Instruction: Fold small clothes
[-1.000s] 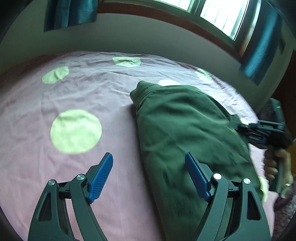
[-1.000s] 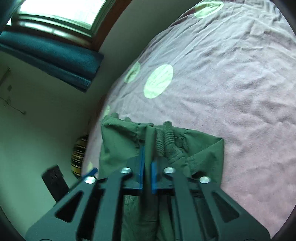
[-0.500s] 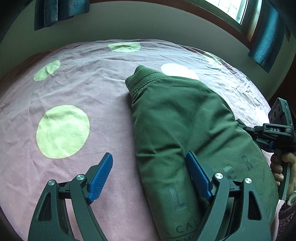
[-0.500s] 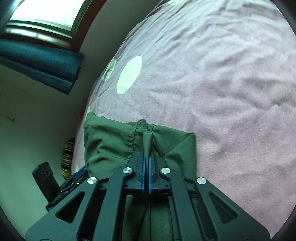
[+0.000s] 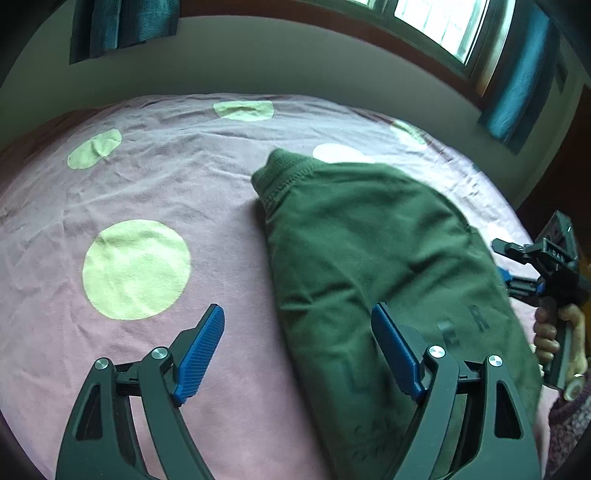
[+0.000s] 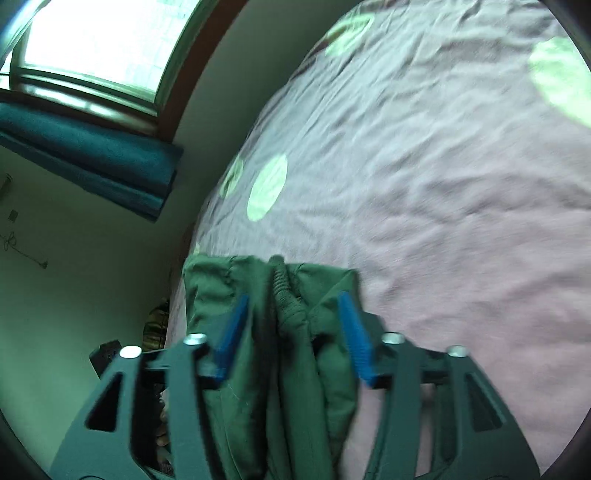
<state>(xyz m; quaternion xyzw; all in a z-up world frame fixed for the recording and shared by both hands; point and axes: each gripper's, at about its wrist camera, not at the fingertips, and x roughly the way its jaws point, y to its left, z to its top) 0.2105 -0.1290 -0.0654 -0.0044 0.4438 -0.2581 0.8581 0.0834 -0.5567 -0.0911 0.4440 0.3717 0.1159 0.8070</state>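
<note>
A dark green garment (image 5: 373, 266) lies folded lengthwise on the pink bed sheet (image 5: 192, 192), its ribbed cuff (image 5: 284, 173) pointing away. My left gripper (image 5: 297, 341) is open and empty, just above the sheet at the garment's near left edge, its right finger over the cloth. My right gripper (image 6: 291, 326) is open, its blue pads either side of a bunched ridge of the garment (image 6: 288, 295). It also shows in the left wrist view (image 5: 517, 269) at the garment's right edge, held by a hand.
The sheet has pale green dots (image 5: 135, 267). A wall with a window (image 5: 443, 29) and teal curtains (image 5: 517, 85) stands behind the bed. In the right wrist view the bed edge (image 6: 192, 251) drops to the wall on the left.
My right gripper has opened and let go of the green garment it was pinching. The garment has settled flat on the sheet. My left gripper has stayed open.
</note>
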